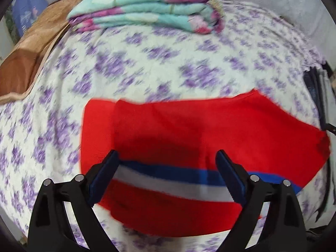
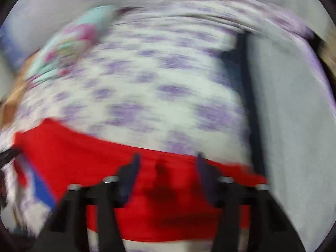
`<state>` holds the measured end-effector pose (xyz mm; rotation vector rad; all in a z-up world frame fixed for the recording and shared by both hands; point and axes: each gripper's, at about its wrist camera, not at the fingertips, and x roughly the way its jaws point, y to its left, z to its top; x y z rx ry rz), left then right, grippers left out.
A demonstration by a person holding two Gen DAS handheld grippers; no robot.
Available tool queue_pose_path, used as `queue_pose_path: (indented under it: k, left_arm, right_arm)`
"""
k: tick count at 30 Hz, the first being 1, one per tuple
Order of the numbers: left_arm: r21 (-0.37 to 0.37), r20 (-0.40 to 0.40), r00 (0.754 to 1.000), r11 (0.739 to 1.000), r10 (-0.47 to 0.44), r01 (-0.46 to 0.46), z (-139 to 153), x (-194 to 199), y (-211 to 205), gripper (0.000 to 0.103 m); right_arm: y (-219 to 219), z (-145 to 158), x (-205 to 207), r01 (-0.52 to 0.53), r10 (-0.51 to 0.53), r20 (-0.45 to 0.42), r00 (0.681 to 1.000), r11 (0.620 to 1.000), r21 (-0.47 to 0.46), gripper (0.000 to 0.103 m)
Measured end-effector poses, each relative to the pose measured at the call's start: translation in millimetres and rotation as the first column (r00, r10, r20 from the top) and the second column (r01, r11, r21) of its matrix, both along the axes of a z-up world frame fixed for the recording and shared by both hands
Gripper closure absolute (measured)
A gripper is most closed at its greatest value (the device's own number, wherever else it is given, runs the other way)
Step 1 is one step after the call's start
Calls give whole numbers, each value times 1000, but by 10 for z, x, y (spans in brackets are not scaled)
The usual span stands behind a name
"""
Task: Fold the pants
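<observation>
Red pants point(image 1: 189, 121) with a blue and white stripe point(image 1: 168, 178) lie folded on the purple-flowered bedspread point(image 1: 147, 63). My left gripper point(image 1: 167, 154) hovers over their near part. It is open, jaws wide apart, with the stripe showing between them and no cloth pinched. The right wrist view is blurred by motion. In it my right gripper point(image 2: 168, 156) is open above the red pants point(image 2: 84, 153), near their far edge, and its dark fingers point(image 2: 132, 168) hold nothing.
A folded turquoise and pink quilt point(image 1: 147, 6) rests at the far end of the bed. A brown pillow point(image 1: 25, 63) lies at the left. Dark items point(image 1: 315, 88) hang at the bed's right edge, where the right wrist view shows grey floor point(image 2: 289, 105).
</observation>
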<state>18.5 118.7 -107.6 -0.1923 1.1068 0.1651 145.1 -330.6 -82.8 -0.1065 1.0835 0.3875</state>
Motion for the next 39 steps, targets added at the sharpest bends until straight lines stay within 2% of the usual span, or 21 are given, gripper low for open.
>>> queue_pose_path:
  k: [2,3,4,5,6,8,13,15,16,19,21,24,25,27,28,31,33,34,35,36,39]
  left_arm:
    - [17,12,1000,1000,-27,26,41,92,-88,12]
    - [24,10,999,999,-33,33,43,133,-132,12]
    - [24,4,999,999,-37,37,31,164,-190,12]
    - [15,0,999,999,-42,42,13,173,-232,12]
    - [9,-3,999,999,-45,45,0,159,-272,12]
    - [8,-23,999,999,-43,43,-68,118,-319,12]
    - [-42,-65,997,998,39,-42,-234,-83,-215,12]
    - [-41,-60,997,998,53,-56,-259,-149,-194,12]
    - [-34,-57,997,998,48,-50,-271,-170,-200,12]
    - [-12,-51,998,999,30,-31,-302,-154,-253,12]
    - [-4,-53,998,999,33,-33,-233,-174,-166,12]
    - [-20,6,998,998,63,-63,-139,-141,-106,10]
    - [-41,11,998,998,57,-57,-208,-122,-67,8]
    - [-13,-58,998,999,36,-37,-367,-56,-70,8]
    - [12,-52,998,1000,23,-23,-357,-42,-105,8]
    - [30,-56,998,999,12,-10,-339,-30,-122,8]
    - [16,-49,999,1000,21,-21,-323,-31,-76,8]
    - [21,-49,998,999,27,-26,-314,-29,-57,8]
    - [25,-48,998,999,32,-31,-313,-18,-29,8]
    - [29,-46,998,999,38,-37,-302,-14,-10,8]
    - [16,-40,998,998,55,-54,-259,3,51,8]
  right_arm:
    - [460,9,49,-117,118,-8,993,993,34,43]
    - [694,-13,95,-163,166,-31,986,983,88,44]
    - [985,-41,150,-208,223,-75,972,963,171,50]
    - [1215,-68,184,-240,265,-99,959,948,211,62]
    - [1432,-91,209,-273,301,-107,948,938,215,65]
    - [1898,-159,222,-348,366,-99,925,923,164,66]
    - [2617,-319,188,-452,472,-143,870,879,153,65]
    - [2762,-423,195,-463,484,-180,856,874,148,81]
    - [2795,-462,210,-465,486,-186,854,873,147,90]
    - [2800,-441,310,-462,488,-177,855,871,167,95]
    - [2757,-370,393,-441,470,-149,870,877,190,95]
    - [2722,-422,512,-391,421,-147,895,900,192,95]
    - [2757,-525,526,-402,428,-162,889,900,168,93]
    - [2799,-606,519,-433,454,-168,875,889,147,91]
    - [2796,-574,532,-443,464,-167,870,884,150,89]
    - [2668,-461,633,-377,394,-148,907,917,132,60]
    - [2564,-372,691,-336,350,-114,930,934,124,66]
    - [2554,-340,708,-318,326,-91,941,944,92,77]
    - [2551,-310,709,-309,313,-67,948,949,59,77]
    - [2545,-275,694,-321,325,-58,944,944,77,77]
    - [2630,-278,600,-382,403,-113,908,909,166,77]
